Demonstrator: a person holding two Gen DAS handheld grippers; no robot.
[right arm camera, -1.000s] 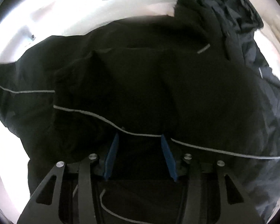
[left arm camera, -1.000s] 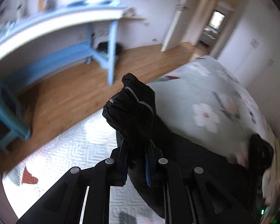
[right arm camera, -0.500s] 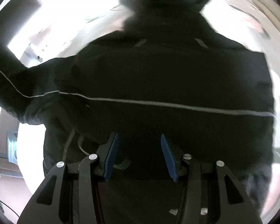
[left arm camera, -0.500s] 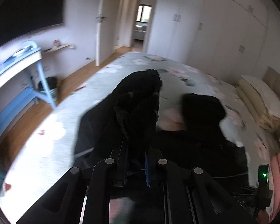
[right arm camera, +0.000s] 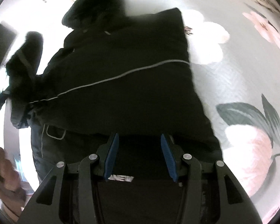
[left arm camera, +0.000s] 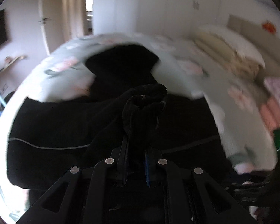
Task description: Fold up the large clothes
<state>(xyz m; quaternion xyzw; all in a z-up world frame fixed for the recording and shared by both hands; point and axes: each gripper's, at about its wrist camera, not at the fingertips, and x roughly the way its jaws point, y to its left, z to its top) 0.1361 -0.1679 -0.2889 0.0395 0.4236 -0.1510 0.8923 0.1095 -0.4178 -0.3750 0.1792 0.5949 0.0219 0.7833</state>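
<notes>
The left hand-held gripper (left arm camera: pixel 137 145), at lower centre of its view, is pressed together on a bunched sleeve cuff (left arm camera: pixel 142 108) of the black jacket (left arm camera: pixel 52 123). A second ago that cuff hung over the floor beside the bed (left arm camera: pixel 211 85); it is now carried above the jacket body, so the sleeve fold appears underway. In the right view, the right hand-held gripper (right arm camera: pixel 139 155) stands spread at lower centre, with jacket cloth between the pads but not pinched.
</notes>
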